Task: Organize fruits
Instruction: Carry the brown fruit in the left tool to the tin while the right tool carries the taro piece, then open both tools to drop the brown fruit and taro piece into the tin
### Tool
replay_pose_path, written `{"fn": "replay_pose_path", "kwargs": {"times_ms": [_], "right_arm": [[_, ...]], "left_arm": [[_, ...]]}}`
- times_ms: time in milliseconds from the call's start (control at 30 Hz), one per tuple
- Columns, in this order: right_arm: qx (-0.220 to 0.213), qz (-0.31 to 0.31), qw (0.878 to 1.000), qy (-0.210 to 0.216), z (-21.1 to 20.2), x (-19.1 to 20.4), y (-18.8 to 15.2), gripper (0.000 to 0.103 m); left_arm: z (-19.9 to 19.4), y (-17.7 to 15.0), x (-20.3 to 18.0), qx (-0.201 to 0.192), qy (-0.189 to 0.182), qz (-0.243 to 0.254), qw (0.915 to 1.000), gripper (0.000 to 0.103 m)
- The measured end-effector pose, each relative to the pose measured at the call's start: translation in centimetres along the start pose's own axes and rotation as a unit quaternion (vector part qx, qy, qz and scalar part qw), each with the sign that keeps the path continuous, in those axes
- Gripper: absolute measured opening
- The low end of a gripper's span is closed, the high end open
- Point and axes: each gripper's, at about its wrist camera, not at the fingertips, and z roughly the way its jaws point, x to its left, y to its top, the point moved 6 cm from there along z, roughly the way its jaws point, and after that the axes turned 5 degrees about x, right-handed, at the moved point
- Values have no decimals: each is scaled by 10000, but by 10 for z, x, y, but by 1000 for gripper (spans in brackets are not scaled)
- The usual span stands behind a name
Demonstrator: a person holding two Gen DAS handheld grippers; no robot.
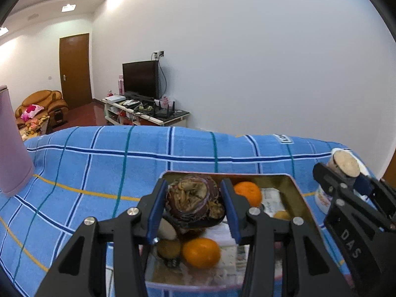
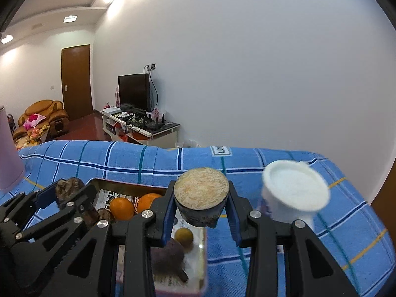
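The left gripper [image 1: 195, 206] pinches a dried, purple-brown husk [image 1: 194, 201], its blue pads [image 1: 156, 210] pressed against either side. The husk hangs above a metal tin [image 1: 295, 193] that sits on a blue checked cloth [image 1: 99, 168]. Under and around the husk, the tin holds two oranges: one [image 1: 201, 252] near the front, the other [image 1: 248, 192] toward the far right corner. A small yellow-brown fruit [image 1: 169, 248] lies just left of the near orange, a pale rounded piece [image 1: 167, 229] lies behind it, and another small yellow fruit [image 1: 282, 214] lies by the right wall. Printed paper lines the tin's floor.

The right gripper [image 2: 201, 206] is clamped on a dark halved fruit [image 2: 201, 199], its pale, grainy cut face turned up. The piece is held over the cloth just past the tin's right edge [image 2: 204, 237]. In the right wrist view the tin shows both oranges [image 2: 121, 208] side by side, a small yellow fruit [image 2: 183, 237], and a dark purple fruit [image 2: 168, 259] at the near end.

A white cup [image 2: 295, 195] stands on the cloth just right of the right gripper, blurred. At the far left a pink upright object [image 1: 12, 146] stands on the cloth. Beyond are a white wall, a TV [image 1: 140, 79] on a low stand, a brown door [image 1: 74, 69] and an orange armchair [image 1: 42, 106].
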Motion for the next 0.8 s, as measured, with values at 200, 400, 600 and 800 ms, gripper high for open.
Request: {"fn": "replay_pose_path", "kwargs": {"times_ms": [200, 400, 600, 800], "right_arm": [[328, 22, 9993, 161, 33, 7, -11, 39], [422, -9, 9988, 235, 42, 8, -11, 39], [733, -188, 9966, 337, 56, 19, -21, 39], [936, -129, 9944, 477, 63, 18, -24, 39]], "left_arm": [[12, -4, -1, -3, 2, 148, 9999, 46], [21, -6, -4, 88, -67, 167, 9998, 46], [22, -6, -9, 66, -6, 332, 9994, 46], [23, -7, -13, 99, -73, 401, 9991, 46]]}}
